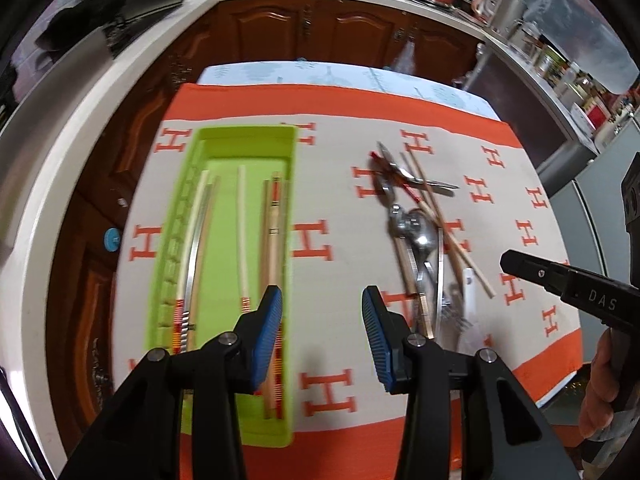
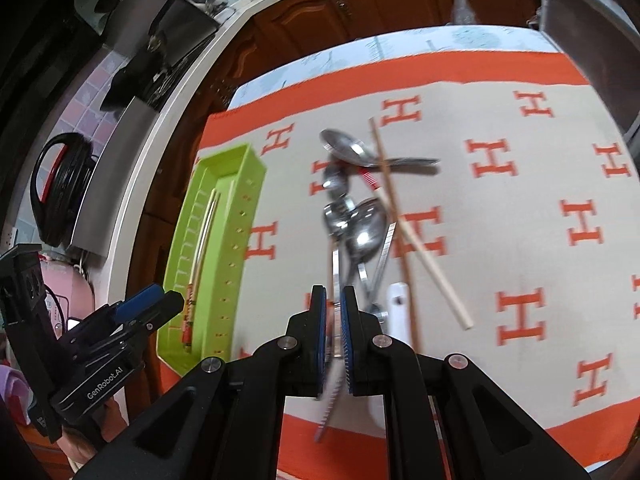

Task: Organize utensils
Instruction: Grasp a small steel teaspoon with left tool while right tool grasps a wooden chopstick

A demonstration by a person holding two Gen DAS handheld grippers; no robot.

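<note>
Where the loose utensils (image 2: 360, 216) lie heaped on the orange-and-cream cloth (image 2: 520, 184), motion blur smears the spoons and chopsticks together, so you cannot count them or tell which piece rests on which. Your right gripper (image 2: 333, 340) is nearly closed, its blue pads pinching a thin, blurred utensil (image 2: 330, 392) whose lower end hangs below the fingers; its kind is hard to make out. Your left gripper (image 1: 322, 336) stands partly open with nothing between its pads, above the cloth just beside the green tray (image 1: 208, 136). Inside that tray, several chopsticks (image 1: 242, 232) lie lengthwise, pale and wooden, some with red-striped ends. Its near end is cut off behind the left gripper's fingers. Kitchen cabinets (image 1: 280, 28) stand beyond.
</note>
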